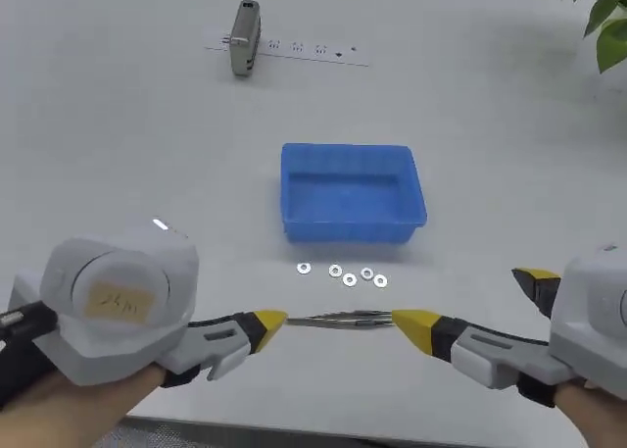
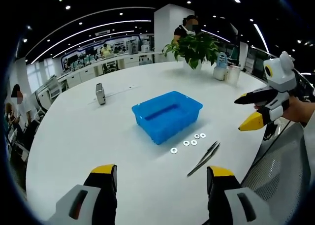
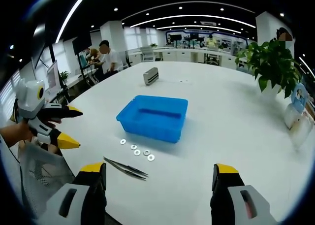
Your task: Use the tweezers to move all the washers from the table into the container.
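Several small metal washers [image 1: 343, 273] lie in a short row on the white table, just in front of an empty blue container [image 1: 353, 152]. Slim metal tweezers [image 1: 343, 319] lie flat on the table nearer me, between the two grippers. My left gripper [image 2: 162, 172] is open, its jaws wide apart, with the tweezers [image 2: 204, 158] and washers [image 2: 187, 143] ahead of it to the right. My right gripper [image 3: 160, 173] is open too, the tweezers [image 3: 125, 168] lying ahead-left of it, short of the washers [image 3: 137, 150]. Neither gripper holds anything.
A white power strip [image 1: 304, 50] with a grey adapter [image 1: 245, 38] lies at the far side of the table. A potted plant [image 1: 602, 17] stands at the far right. The table's near edge runs just below the grippers, with a mesh chair [image 2: 285, 171] beside it.
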